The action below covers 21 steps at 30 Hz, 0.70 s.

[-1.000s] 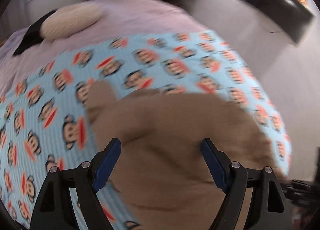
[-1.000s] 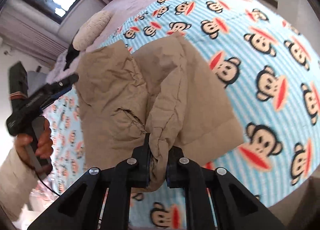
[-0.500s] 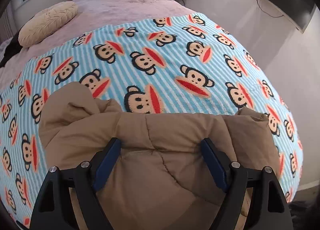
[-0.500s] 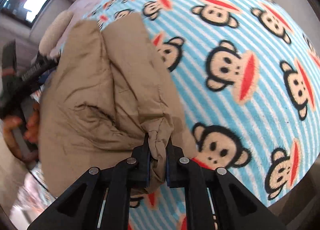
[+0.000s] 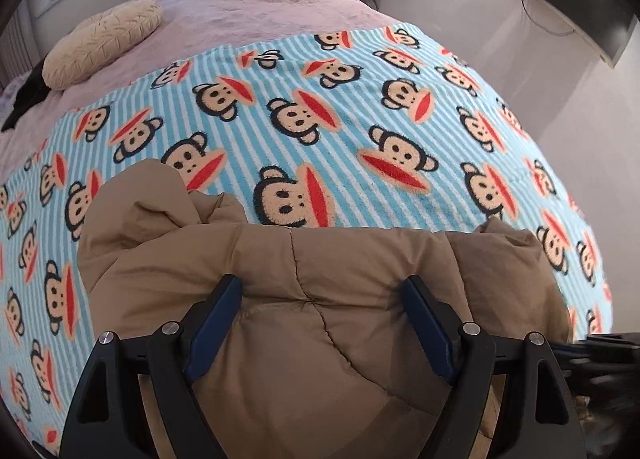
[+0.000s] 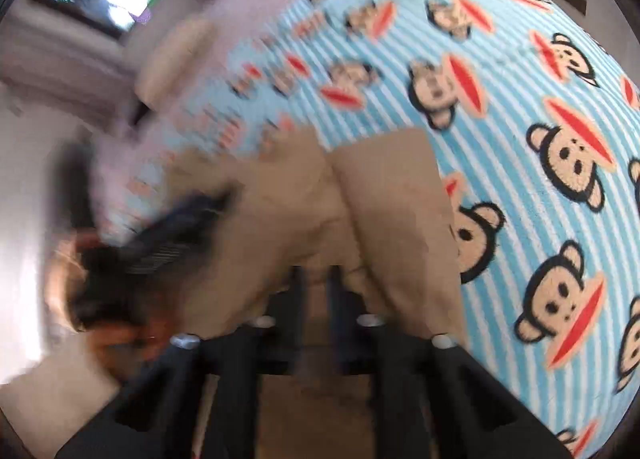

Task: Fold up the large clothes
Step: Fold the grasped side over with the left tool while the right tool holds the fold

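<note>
jacket: tan padded jacket (image 5: 312, 323) bunched on monkey-print blanket (image 5: 320, 131)
left gripper (image 5: 322, 313): jaws wide, straddling the padding
right gripper (image 6: 316, 279): jaws pinching a jacket fold, blurred

Left gripper (image 5: 322, 293) pitched steeply down, jaws wide, blue pads (image 5: 216, 315) apart with tan jacket (image 5: 304, 339) bulging between them, not pinched. Right gripper (image 6: 316, 279) also angled down, jaws nearly together and clamped on a bunched jacket fold; view is motion-blurred. Left hand (image 6: 120, 323) visible at near left, wrapped around its handle.
</note>
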Each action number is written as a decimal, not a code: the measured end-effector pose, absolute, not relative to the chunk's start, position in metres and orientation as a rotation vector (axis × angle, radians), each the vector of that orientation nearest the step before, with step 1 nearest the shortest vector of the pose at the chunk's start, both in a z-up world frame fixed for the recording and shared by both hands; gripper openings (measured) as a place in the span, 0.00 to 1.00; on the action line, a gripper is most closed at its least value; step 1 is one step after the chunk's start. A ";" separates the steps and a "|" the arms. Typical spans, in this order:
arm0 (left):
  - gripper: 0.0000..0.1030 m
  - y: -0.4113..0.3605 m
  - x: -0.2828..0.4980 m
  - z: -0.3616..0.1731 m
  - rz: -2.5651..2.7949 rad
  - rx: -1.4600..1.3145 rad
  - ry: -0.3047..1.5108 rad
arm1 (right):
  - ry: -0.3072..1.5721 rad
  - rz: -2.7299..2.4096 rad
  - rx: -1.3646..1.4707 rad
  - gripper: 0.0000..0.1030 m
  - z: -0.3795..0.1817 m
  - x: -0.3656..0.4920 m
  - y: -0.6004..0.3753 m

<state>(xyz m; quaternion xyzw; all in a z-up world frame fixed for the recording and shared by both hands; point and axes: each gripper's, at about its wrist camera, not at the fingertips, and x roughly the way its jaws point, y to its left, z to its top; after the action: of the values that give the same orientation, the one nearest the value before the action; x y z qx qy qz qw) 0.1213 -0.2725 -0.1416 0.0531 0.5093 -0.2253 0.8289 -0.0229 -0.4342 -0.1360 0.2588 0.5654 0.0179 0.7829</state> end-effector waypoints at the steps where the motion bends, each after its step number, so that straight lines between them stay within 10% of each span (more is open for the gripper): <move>1: 0.80 -0.274 0.120 -0.142 -0.474 0.125 1.081 | 1.251 0.016 0.503 0.03 -0.150 -0.021 -0.429; 21: 0.88 -0.174 0.003 -0.087 -0.187 0.007 1.249 | 1.346 0.088 0.525 0.08 -0.131 -0.067 -0.443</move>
<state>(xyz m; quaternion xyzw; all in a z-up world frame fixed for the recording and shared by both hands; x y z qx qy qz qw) 0.0032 -0.1738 -0.0867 0.0035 0.5836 -0.0875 0.8073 -0.0670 -0.4432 -0.1312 0.2402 0.6158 0.0402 0.7493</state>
